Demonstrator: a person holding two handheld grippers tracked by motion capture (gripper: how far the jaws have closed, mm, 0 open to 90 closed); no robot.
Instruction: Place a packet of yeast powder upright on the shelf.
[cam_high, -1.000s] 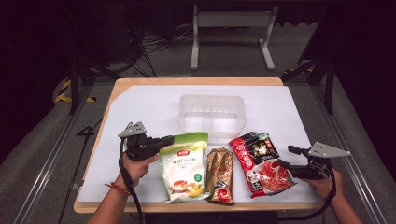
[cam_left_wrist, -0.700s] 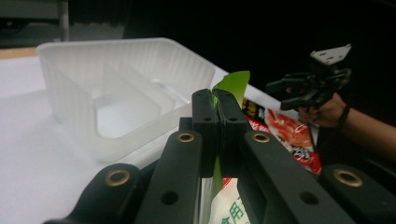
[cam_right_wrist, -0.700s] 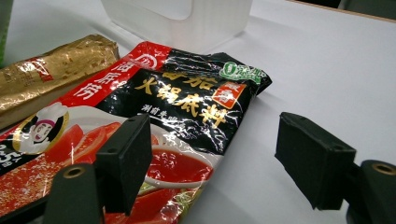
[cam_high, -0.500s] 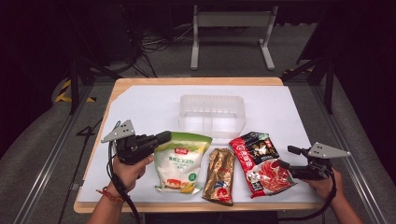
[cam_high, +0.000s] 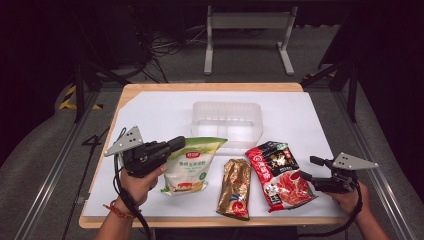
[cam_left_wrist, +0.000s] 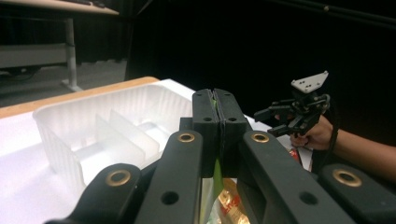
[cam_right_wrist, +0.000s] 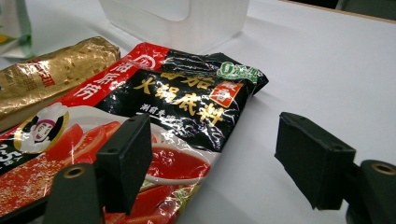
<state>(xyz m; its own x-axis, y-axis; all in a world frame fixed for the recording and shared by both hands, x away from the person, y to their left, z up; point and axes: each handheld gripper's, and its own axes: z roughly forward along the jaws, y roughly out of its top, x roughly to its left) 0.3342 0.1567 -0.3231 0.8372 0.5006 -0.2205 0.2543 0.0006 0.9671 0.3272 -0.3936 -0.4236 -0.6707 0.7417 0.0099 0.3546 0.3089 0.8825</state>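
Note:
My left gripper (cam_high: 179, 143) (cam_left_wrist: 218, 121) is shut on the top left edge of a white and green bag (cam_high: 192, 165). A green sliver of that bag (cam_left_wrist: 215, 170) shows between the pressed jaws, and the bag hangs tilted with its lower end near the table. A gold packet (cam_high: 235, 187) (cam_right_wrist: 51, 74) lies beside it. To the right lies a red and black packet (cam_high: 277, 172) (cam_right_wrist: 187, 102). My right gripper (cam_high: 306, 169) (cam_right_wrist: 219, 163) (cam_left_wrist: 264, 123) stands open at that packet's right edge, one jaw over the packet, the other over bare table.
A clear plastic tray (cam_high: 227, 105) (cam_left_wrist: 56, 135) with dividers sits behind the packets at the middle of the white table cover (cam_high: 150, 110). The wooden table edge (cam_high: 210, 86) runs along the back. A metal frame and cables stand on the floor beyond.
My left gripper has risen with the white and green bag, lifting its top end off the table. The right gripper has stayed where it was.

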